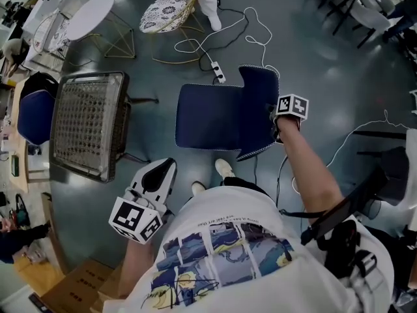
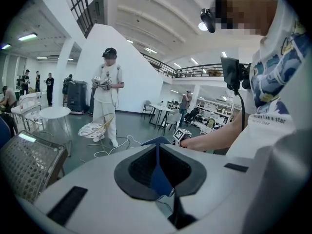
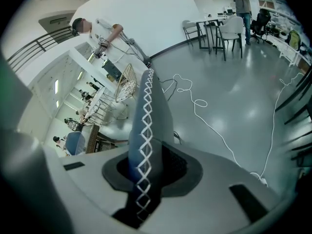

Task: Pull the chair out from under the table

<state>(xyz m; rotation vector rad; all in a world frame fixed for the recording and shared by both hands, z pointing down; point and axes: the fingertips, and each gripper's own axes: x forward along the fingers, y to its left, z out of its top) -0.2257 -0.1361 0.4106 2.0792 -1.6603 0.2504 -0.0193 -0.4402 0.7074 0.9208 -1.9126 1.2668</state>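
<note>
A grey floor (image 1: 326,57) fills the view from above, and no table stands over the task's thing. The blue chair (image 1: 212,119) sits in the open at the centre of the frame. Its seat spreads to the left and its backrest (image 1: 257,90) stands along the right side, the long edge running top to bottom.

A wire-mesh seat (image 1: 88,122) stands well apart at the left. A white cable (image 1: 251,18) loops across the floor above the chair.

The right gripper (image 1: 276,119) is clamped on the lower right edge of the backrest, and its own view shows the stitched blue edge pinched between the jaws. The left gripper (image 1: 164,169) hangs at the lower left, well apart from the chair, with its jaws drawn together at the tips and holding nothing.

The person's shoes (image 1: 225,168) stand just below the seat. Any further pull likely runs toward the bottom of the frame, led by the right hand, which is the nearer one.
</note>
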